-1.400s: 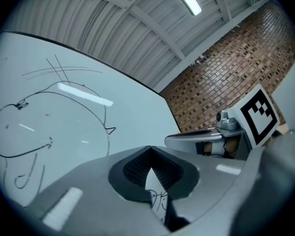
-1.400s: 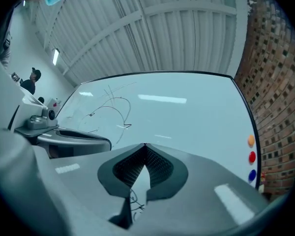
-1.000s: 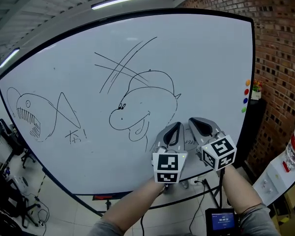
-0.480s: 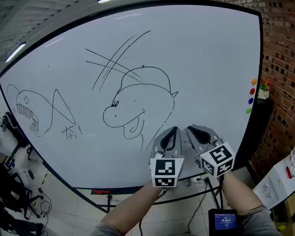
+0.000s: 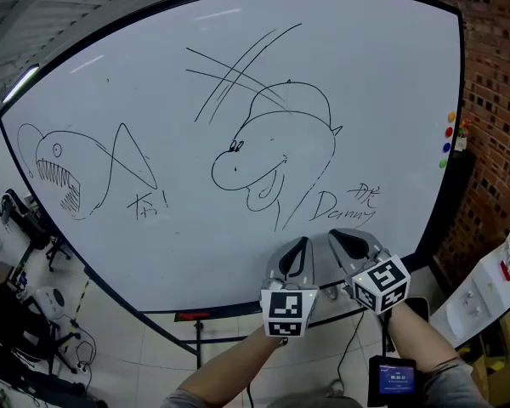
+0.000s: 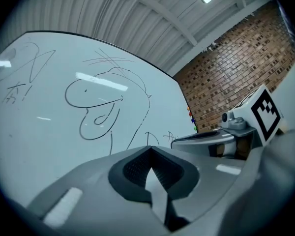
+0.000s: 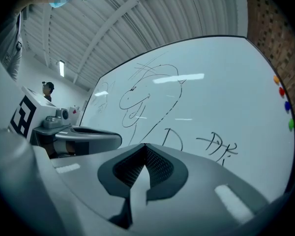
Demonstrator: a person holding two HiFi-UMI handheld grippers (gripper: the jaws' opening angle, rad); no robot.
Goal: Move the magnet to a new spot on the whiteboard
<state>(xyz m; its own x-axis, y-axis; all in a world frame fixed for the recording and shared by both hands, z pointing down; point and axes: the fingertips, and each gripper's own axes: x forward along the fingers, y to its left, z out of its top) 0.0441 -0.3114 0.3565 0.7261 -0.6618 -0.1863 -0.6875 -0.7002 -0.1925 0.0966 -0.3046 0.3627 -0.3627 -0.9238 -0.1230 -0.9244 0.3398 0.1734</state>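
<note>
Magnets, four small round discs in orange, red, blue and green, sit in a near-upright column at the right edge of the large white whiteboard, up and rightward from both tools. The grey plastic right gripper is nearer than the left gripper; each has jaws pressed together, empty. Which disc the task means is unclear; all show tiny.

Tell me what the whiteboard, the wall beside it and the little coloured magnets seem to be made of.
The whiteboard is a smooth, glossy white sheet, likely coated steel since the magnets cling to it; ceiling lights mirror in it. The wall is rough, matt red-brown brick with pale mortar joints. The magnets are small round coloured caps, probably plastic, though too small to be sure.
</note>
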